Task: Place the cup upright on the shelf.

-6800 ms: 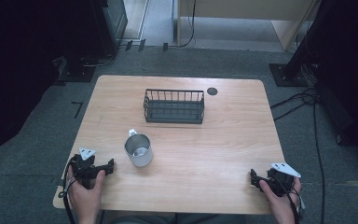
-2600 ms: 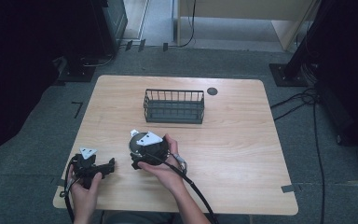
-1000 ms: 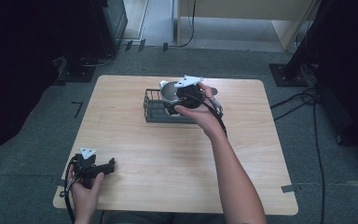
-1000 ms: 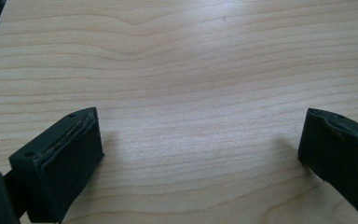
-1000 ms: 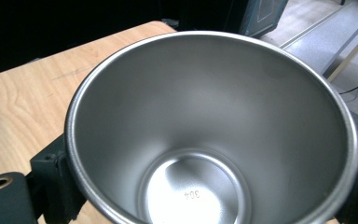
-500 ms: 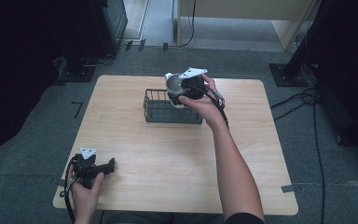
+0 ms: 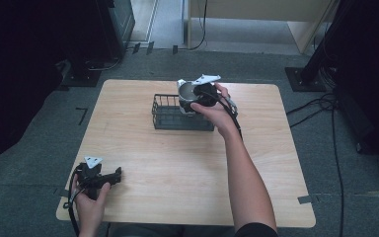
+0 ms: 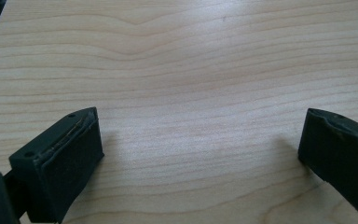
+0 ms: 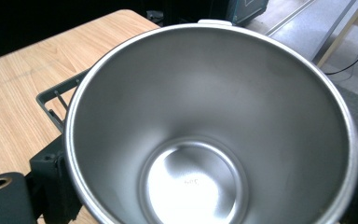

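Holding the cup (image 7: 188,94) in my right gripper (image 7: 203,96), jaws clamped on its outside, over the right half of the basket (image 7: 170,116), upper centre of the high frame. The right gripper view looks straight down into the cup's bare steel inside (image 9: 200,140), with jaw bodies dark at both lower corners and a basket corner (image 9: 56,100) at mid left, so the cup sits over or just inside the basket's edge; I can't tell whether its base touches the wire yet. My left gripper (image 7: 98,177) is parked at the lower left of the high frame, on the table (image 7: 177,163) near its front edge, jaws wide apart around bare wood in its own view, holding nothing. My guess is the cup goes into the basket. Risks from here: the cup is smooth steel, held by pressure on a curved wall, so a loose squeeze or a bump could let it slip or rotate in the jaws. If its base catches the basket rim on the way down it could tip or drag the light wire basket along the table. Opening the jaws before the base is seated would drop it, and it could topple inside or bounce out. The handle (image 9: 213,21) at the far rim could snag the wires.
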`<state>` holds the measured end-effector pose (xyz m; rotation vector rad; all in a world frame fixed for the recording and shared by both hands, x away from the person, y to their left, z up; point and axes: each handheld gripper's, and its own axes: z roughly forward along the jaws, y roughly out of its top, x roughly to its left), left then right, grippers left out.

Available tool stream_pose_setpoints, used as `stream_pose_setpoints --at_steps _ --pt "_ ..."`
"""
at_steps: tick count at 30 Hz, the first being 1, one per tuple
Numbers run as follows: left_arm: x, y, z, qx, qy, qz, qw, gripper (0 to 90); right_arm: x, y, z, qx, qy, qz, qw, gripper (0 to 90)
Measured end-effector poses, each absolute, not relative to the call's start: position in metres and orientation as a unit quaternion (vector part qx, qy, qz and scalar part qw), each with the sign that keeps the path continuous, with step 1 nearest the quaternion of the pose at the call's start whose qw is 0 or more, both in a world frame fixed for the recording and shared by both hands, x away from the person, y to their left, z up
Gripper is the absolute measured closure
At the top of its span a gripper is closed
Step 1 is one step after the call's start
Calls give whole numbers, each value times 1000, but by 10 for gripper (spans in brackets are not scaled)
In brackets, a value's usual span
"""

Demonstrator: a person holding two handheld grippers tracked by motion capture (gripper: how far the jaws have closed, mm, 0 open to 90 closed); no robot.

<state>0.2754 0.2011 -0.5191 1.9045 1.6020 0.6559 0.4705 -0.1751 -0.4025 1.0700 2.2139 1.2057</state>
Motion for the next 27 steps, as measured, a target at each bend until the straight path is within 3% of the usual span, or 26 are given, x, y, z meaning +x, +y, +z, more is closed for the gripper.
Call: stream_pose_setpoints --at_steps 4,19,27 --pt "275 201 -519 710 598 244 280 0 468 -180 -407 400 787 432 187 66" --pt "275 201 -519 710 598 245 280 0 455 -176 -410 466 765 389 215 22" --pt "275 201 -519 710 597 245 280 0 456 -176 -403 519 739 389 183 22"
